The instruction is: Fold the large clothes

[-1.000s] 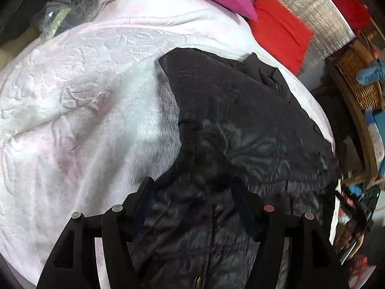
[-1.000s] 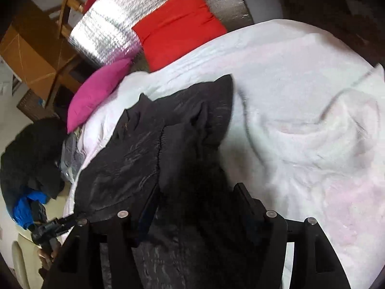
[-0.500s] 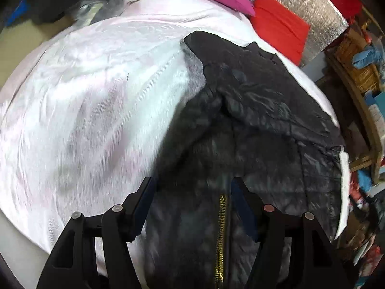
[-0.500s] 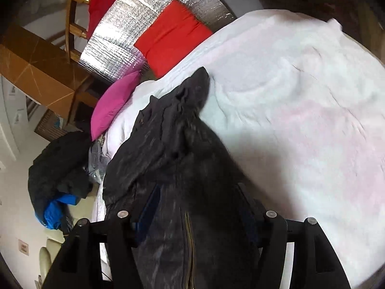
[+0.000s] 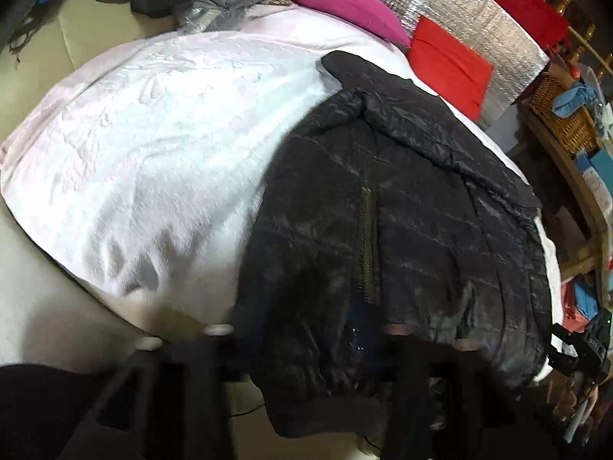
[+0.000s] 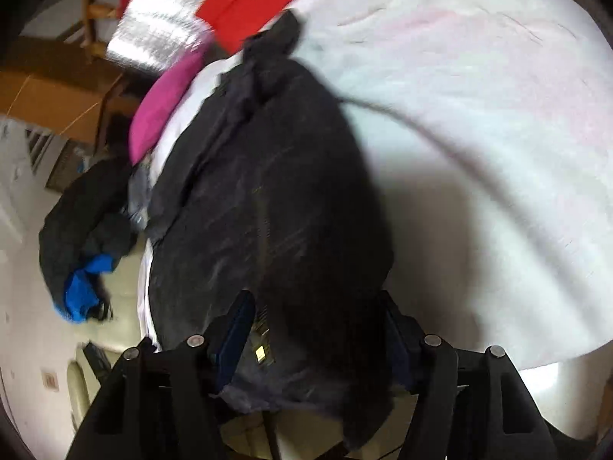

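Note:
A black quilted jacket [image 5: 402, 207] with a gold zipper lies stretched over the white bed cover [image 5: 153, 153], its hem hanging past the bed's near edge. My left gripper [image 5: 306, 345] stands at that hem, and the cloth drapes between its fingers and hides the tips. In the right wrist view the same jacket [image 6: 268, 199] runs from the far collar to my right gripper [image 6: 314, 349], whose blue-padded fingers [image 6: 235, 337] stand wide with the hem bunched between them. The white cover [image 6: 479, 153] fills the right.
A magenta pillow [image 5: 341, 0], a red pillow [image 5: 448, 65] and a silver foil panel [image 5: 479, 27] stand at the bed's far side. Wooden shelves with a wicker basket [image 5: 563, 115] are at the right. A dark and blue clothes pile [image 6: 84, 237] lies on the floor.
Both grippers have pulled back toward the bed's near edge, dragging the jacket out long and flat. Its hem now hangs over the edge, and the zipper has come into view.

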The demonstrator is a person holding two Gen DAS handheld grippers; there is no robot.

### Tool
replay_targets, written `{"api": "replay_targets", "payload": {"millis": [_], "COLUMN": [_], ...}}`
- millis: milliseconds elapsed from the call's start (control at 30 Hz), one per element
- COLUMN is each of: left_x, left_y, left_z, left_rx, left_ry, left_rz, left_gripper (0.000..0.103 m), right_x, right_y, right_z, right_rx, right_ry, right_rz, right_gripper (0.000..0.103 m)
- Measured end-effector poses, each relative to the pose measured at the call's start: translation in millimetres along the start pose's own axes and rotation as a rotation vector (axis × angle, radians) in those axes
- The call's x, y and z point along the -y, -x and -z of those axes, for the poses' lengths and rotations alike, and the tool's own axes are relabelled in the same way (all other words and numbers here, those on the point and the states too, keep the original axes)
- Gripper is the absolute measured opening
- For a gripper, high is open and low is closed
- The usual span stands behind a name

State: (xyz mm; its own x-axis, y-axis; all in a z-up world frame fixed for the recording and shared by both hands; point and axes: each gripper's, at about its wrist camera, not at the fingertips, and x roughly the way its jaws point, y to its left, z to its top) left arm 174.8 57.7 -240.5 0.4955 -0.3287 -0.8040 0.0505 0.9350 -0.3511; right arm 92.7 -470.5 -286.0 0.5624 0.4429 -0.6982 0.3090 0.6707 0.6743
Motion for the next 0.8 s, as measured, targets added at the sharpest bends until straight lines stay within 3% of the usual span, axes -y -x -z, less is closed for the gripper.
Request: {"api": "replay_targets", "payload": {"millis": [133, 300, 367, 433, 500, 600, 700, 800], "left_x": [-11, -24, -20, -12, -7, -1, 2, -2], "left_y": [-2, -8, -18, -28, -26, -21, -16, -13], "left_z": [7, 15, 18, 24, 27, 28, 30, 30], "left_rx": [-0.032, -0.082, -0.135, -0.189, -0.166, -0.132, -0.105, -0.108], "left_ry": [0.057, 0.155, 0.146, 0.113, 0.065, 0.029, 0.008, 0.003], "left_rz": [0.019, 0.025, 0.049, 0.07, 0.047, 0.053, 0.068, 0.082], "left_gripper": [0.031, 0.064, 0.069, 0.069, 0.066, 0.047, 0.046, 0.048], "right_x": [-15, -3, -9, -12, -13, -21, -25, -13], "right_y": [4, -10, -10, -16, -17, -5, 0, -20], "right_z": [12, 15, 16, 19, 23, 26, 25, 24], "right_rx": [0.028, -0.044, -0.037, -0.053, -0.049, -0.004, 0.029, -0.038], "right_ry": [0.072, 0.02, 0.053, 0.072, 0.069, 0.095, 0.11, 0.065], "right_rz": [-0.017, 0.026, 0.039, 0.075, 0.088, 0.004, -0.048, 0.046], "right_gripper": [0.068, 0.068, 0.068, 0.068, 0.066, 0.066, 0.066, 0.066]}}
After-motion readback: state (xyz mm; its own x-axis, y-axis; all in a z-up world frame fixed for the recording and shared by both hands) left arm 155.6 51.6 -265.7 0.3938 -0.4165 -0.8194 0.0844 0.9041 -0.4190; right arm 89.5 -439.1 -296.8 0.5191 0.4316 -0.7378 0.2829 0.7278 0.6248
